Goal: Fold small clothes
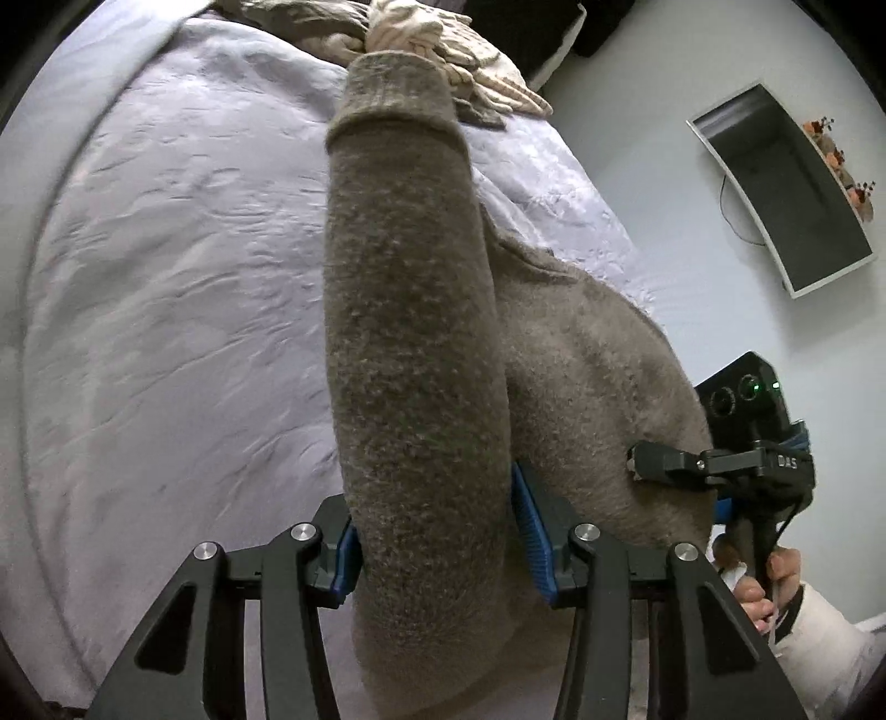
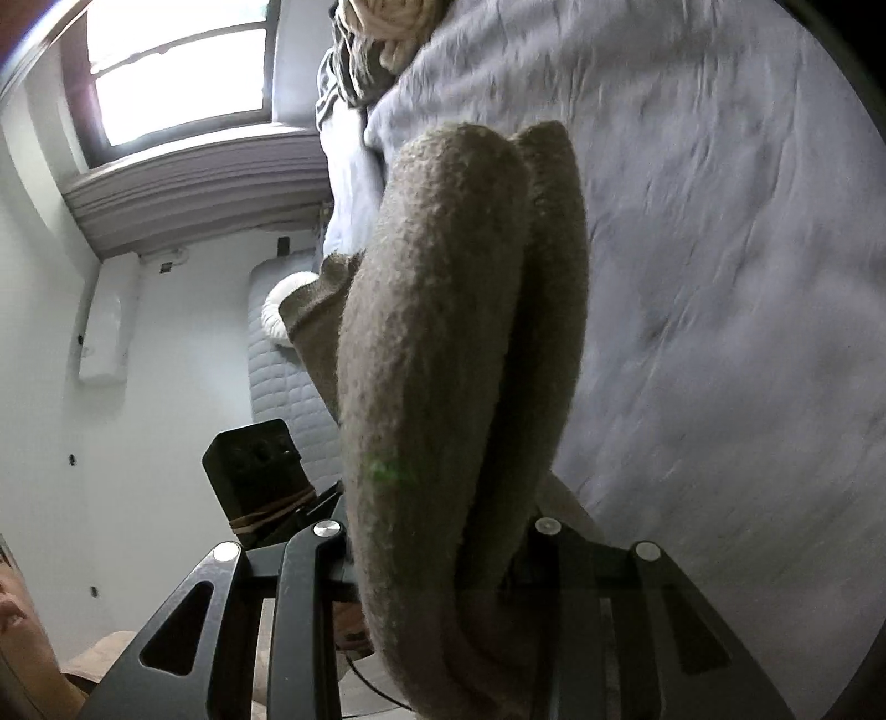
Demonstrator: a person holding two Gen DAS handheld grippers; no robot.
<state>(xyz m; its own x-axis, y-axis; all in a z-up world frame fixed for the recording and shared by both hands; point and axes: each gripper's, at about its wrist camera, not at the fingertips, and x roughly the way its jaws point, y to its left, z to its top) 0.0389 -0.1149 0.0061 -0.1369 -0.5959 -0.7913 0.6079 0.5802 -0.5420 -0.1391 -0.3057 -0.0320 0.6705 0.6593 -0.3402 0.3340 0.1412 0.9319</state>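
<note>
A brown-grey knitted sweater [image 1: 415, 343] hangs in the air above the bed. My left gripper [image 1: 437, 548] is shut on it near one sleeve, whose cuff points away from me. The sweater's body [image 1: 603, 399] drapes to the right, where my right gripper [image 1: 637, 462] pinches its edge. In the right wrist view the sweater [image 2: 443, 360] hangs in thick folds between my right gripper's fingers [image 2: 437, 570], which are shut on it. The left gripper's body [image 2: 260, 471] shows at the left there.
A bed with a light lilac cover [image 1: 166, 277] lies below. A pile of beige and grey clothes [image 1: 443, 39] sits at its far end, also seen in the right wrist view [image 2: 376, 33]. A dark wall shelf [image 1: 786, 188], a window [image 2: 177, 66] and white walls surround the bed.
</note>
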